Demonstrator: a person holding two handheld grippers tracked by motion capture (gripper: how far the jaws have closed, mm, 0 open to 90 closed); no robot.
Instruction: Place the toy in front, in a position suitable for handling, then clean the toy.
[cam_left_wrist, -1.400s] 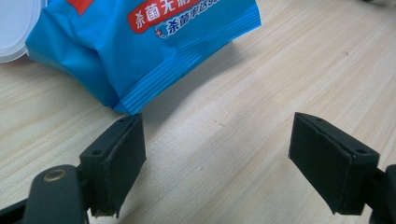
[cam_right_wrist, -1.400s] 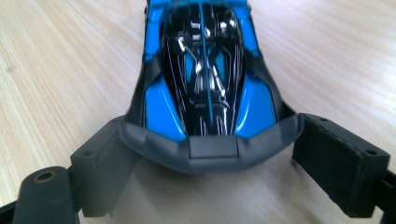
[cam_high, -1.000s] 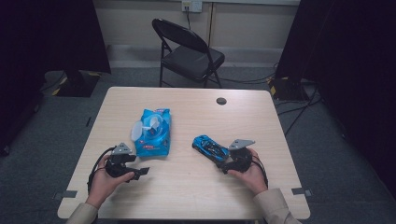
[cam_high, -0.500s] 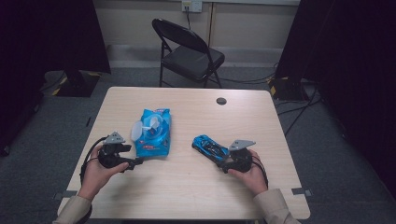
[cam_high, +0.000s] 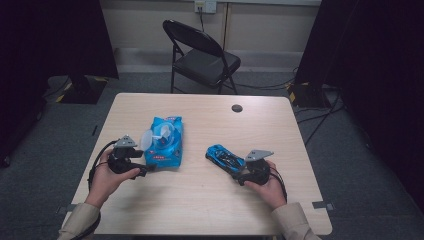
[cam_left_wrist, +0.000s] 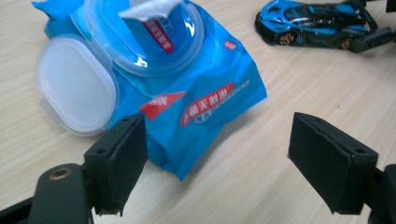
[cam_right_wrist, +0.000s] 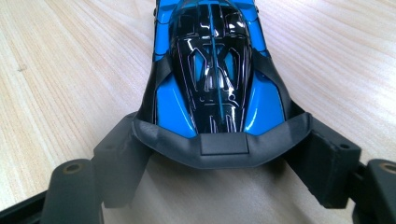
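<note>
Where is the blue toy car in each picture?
High view: the blue toy car lies on the table right of centre, its rear in the right claw.
Left gripper view: top right corner, beyond the wipes pack.
Right gripper view: centre, its rear spoiler between the two black jaws.
Shared landmark: the light wooden table, under the car in all three.

I'm seeing the blue wipes pack (cam_high: 164, 142) lying flat at centre left of the high view, lid flipped open; the glossy blue toy car (cam_high: 225, 158) is sitting right of centre, angled diagonally.
</note>
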